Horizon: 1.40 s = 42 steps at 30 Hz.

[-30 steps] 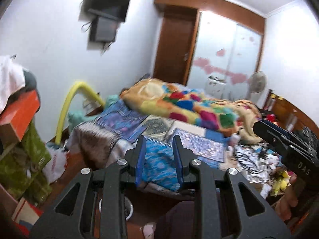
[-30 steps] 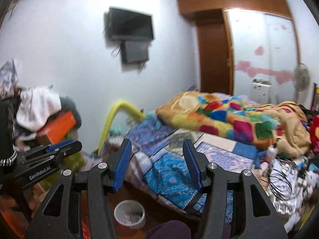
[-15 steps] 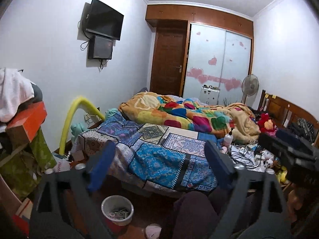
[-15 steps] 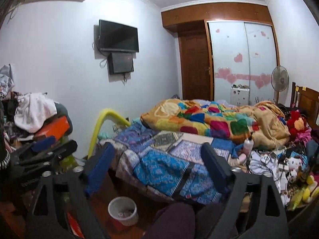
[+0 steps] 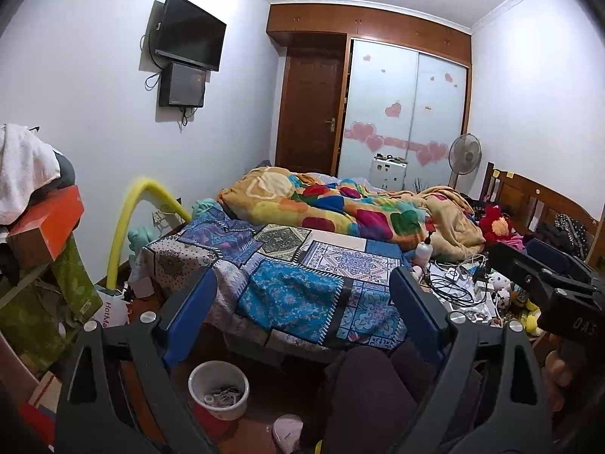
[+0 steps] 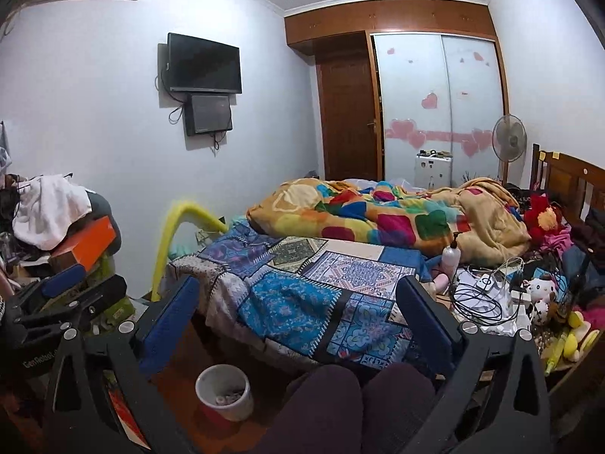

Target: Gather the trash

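Observation:
A small white waste bin with scraps inside stands on the floor at the foot of the bed; it also shows in the right wrist view. My left gripper is wide open and empty, held high over the bed's foot. My right gripper is also wide open and empty. The right gripper shows at the right edge of the left wrist view. The left gripper shows at the left edge of the right wrist view. No single piece of trash can be told apart from the clutter.
A bed with a patchwork cover and a bright blanket fills the middle. Cables, toys and a white bottle litter its right side. Piled boxes and cloth stand left. My knees are below.
Both grippers opened from nearly shut to wide open. Both cameras pulled back and tilted down, bringing the waste bin and the floor into fuller view.

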Tool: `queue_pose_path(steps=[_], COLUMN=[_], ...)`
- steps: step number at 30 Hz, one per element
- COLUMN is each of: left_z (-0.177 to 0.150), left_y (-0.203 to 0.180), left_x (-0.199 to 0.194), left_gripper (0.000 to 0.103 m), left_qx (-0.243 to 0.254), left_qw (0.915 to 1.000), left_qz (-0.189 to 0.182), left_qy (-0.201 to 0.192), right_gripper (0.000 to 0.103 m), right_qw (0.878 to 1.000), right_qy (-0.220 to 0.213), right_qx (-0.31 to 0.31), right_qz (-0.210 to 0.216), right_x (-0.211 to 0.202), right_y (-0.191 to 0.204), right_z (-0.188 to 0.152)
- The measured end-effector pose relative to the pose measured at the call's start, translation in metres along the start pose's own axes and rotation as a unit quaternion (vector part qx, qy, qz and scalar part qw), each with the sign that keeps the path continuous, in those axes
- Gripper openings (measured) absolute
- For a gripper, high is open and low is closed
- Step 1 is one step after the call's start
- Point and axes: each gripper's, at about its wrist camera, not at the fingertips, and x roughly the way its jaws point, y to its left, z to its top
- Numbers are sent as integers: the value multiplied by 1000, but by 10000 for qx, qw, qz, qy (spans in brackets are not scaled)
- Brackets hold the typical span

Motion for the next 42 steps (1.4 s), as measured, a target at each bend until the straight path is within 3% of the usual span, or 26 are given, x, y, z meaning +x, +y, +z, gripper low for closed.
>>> queue_pose_path(steps=[42], left_z=[-10], left_y=[-2], left_x=[-2], left_gripper=[93], left_qx=[66], left_qw=[9999], left_qz=[-74], left_qy=[-13], right_gripper=[103], right_qw=[9999], right_qy=[-90], right_qx=[-119], right_qz=[-37], right_x=[-6], right_y=[3], right_z=[3])
